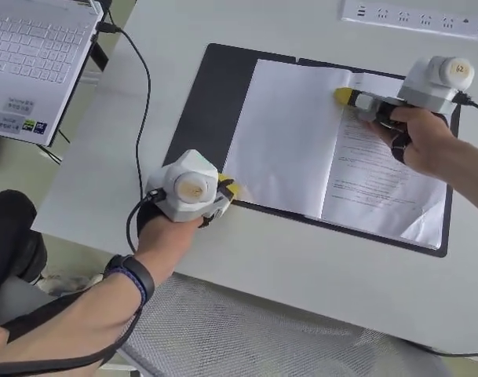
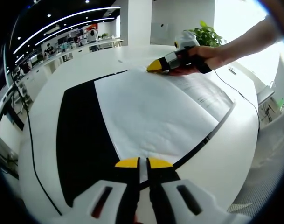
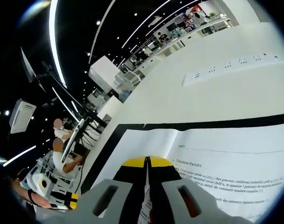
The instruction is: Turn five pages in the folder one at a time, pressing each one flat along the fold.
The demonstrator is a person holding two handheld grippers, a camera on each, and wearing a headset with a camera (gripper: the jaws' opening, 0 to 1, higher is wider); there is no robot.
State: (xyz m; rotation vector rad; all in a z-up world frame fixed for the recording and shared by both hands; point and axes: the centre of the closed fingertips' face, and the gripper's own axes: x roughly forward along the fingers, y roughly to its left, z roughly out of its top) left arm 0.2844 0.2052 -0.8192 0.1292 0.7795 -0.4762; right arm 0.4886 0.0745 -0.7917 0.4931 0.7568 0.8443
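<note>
Folder [image 1: 203, 110] lies open on the white worktop [image 1: 301, 267], laptop [image 1: 34, 55] to its left, power strip [image 1: 415, 17] beyond, open-plan office around. Right gripper [image 1: 344, 96], fingers closed and empty, presses near the fold; left gripper [image 1: 227, 191], fingers closed, sits at the page's near edge

A white bench [image 1: 301, 259] is seen in bright, even light, with a white power strip [image 1: 415, 17] laid along its far edge. A silver laptop [image 1: 34, 55] is set just beside its left edge, and a black cable [image 1: 149, 78] is run from it onto the bench. A grey mesh chair seat [image 1: 246, 330] is seen below the near edge. Beyond, an open-plan office is shown: a dark ceiling is crossed by long light strips [image 3: 53, 37], white columns [image 2: 135, 21] are seen behind rows of desks [image 2: 81, 46], and a potted plant [image 2: 208, 33] is seen against strong glare.
</note>
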